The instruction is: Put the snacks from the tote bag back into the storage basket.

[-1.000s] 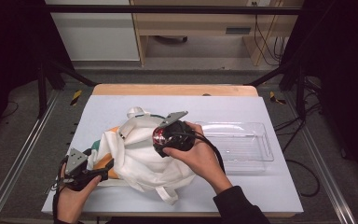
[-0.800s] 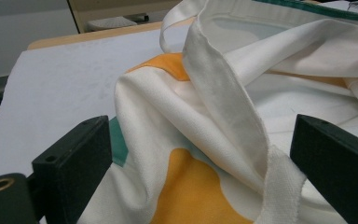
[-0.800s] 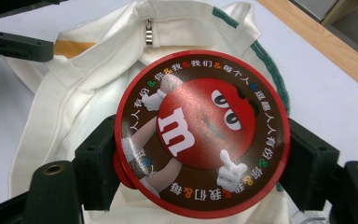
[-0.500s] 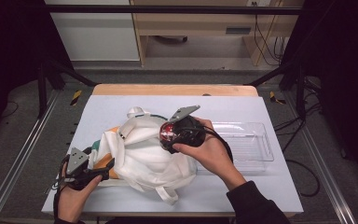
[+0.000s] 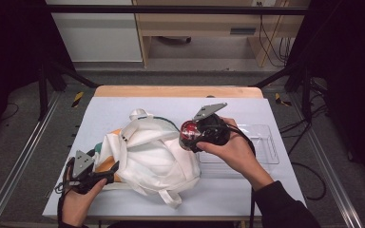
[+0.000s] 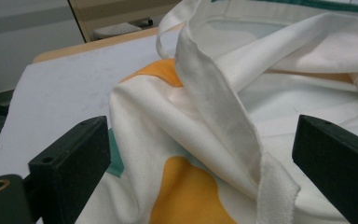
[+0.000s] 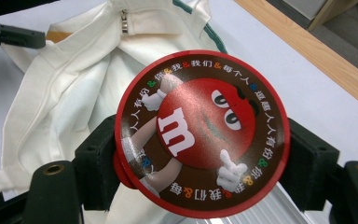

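Packing appears to be the step in hand: the right gripper (image 5: 188, 134) pinches a round red candy tin (image 7: 202, 133) by its rim, held above the white tote bag (image 5: 154, 159) at the surface's middle. The left gripper (image 5: 110, 169), jaws spread, rests at the bag's near-left edge around a strap (image 6: 223, 121). Next, the bag's mouth likely needs opening so the tin can drop in.

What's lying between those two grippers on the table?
The white bag fills that stretch in the high view, between the left gripper and the right gripper holding the red tin.
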